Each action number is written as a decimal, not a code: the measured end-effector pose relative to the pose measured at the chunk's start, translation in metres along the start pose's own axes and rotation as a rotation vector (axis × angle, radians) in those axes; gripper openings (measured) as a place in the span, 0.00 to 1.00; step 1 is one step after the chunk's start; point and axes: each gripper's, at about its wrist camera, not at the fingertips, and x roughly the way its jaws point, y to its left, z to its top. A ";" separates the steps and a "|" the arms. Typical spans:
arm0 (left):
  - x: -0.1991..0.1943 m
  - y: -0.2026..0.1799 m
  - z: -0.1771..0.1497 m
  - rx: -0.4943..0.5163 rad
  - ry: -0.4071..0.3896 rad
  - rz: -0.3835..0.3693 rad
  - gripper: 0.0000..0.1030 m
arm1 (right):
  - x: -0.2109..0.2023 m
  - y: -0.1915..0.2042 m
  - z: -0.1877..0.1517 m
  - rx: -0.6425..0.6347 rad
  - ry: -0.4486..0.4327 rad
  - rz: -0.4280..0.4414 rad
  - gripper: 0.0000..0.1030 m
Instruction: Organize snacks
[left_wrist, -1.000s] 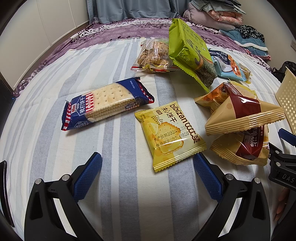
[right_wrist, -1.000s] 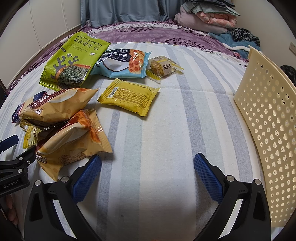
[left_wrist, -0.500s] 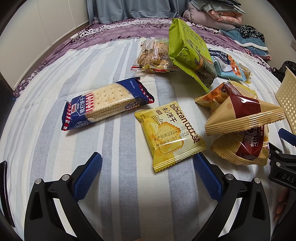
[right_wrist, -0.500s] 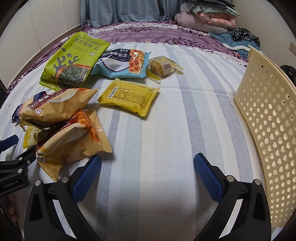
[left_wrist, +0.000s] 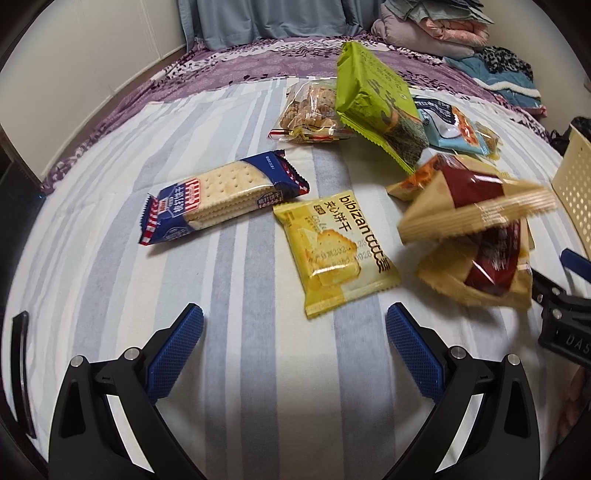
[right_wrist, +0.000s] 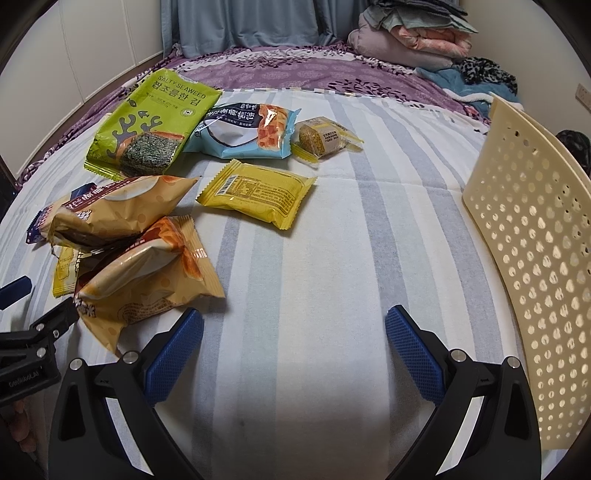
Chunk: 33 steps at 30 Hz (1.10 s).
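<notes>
Hovering with fingers spread wide and empty, the left gripper (left_wrist: 294, 328) faces a yellow biscuit packet (left_wrist: 336, 254) at 12 o'clock and a blue cracker pack (left_wrist: 221, 195) at 11. The right gripper (right_wrist: 294, 330), likewise agape, has two tan snack bags (right_wrist: 129, 251) at 10 o'clock and a cream perforated basket (right_wrist: 535, 266) at 2.

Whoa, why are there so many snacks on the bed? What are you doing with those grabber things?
A person is tidying snacks with a hand-held gripper in each hand. Both the left hand-held gripper and the right hand-held gripper are open and hold nothing. The snacks all lie loose on the striped bedsheet: a blue cracker pack, a yellow biscuit packet, a green seaweed bag and two tan chip bags. A cream perforated basket stands at the right.
</notes>
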 end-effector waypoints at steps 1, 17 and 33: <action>-0.004 -0.002 -0.002 0.011 -0.004 0.010 0.98 | -0.003 -0.001 -0.002 -0.003 -0.008 -0.010 0.95; -0.068 -0.023 0.000 0.066 -0.083 0.027 0.98 | -0.061 -0.006 -0.005 -0.020 -0.177 -0.021 0.95; -0.081 -0.021 0.002 0.034 -0.085 -0.053 0.98 | -0.073 -0.007 -0.008 -0.033 -0.214 -0.036 0.95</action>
